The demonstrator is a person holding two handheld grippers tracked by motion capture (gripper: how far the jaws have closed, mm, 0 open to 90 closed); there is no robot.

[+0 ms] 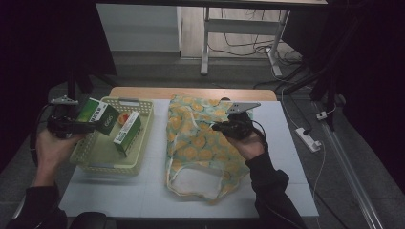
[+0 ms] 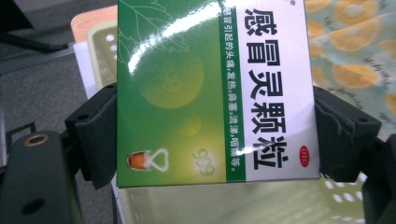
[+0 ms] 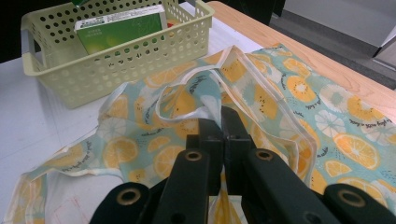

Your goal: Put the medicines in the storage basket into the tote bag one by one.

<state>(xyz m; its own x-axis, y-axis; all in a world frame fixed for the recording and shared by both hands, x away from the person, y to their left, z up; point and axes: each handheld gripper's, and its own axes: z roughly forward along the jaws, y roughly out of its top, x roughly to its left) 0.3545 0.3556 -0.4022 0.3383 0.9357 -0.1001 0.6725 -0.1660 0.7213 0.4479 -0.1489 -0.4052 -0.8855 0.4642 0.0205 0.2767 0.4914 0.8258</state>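
My left hand (image 1: 50, 143) holds the left gripper (image 1: 88, 125) raised at the left side of the table, its body lying roughly level and pointing right. Its jaws stand wide, their pads pressed against both sides of what sits between them. My right hand (image 1: 248, 143) wraps the right gripper (image 1: 216, 127) near the table's middle, pointing left and slightly down. Its jaws are closed together. Both forearms, in dark sleeves, come up from the bottom edge.

The green-and-white medicine box (image 2: 217, 93), glossy, printed with Chinese characters, is held tilted above the left rim of the basket, while the lemon-print fabric bag (image 3: 280, 107), teal with orange slices, lies flat on the counter to the right, with its upper layer pinched.
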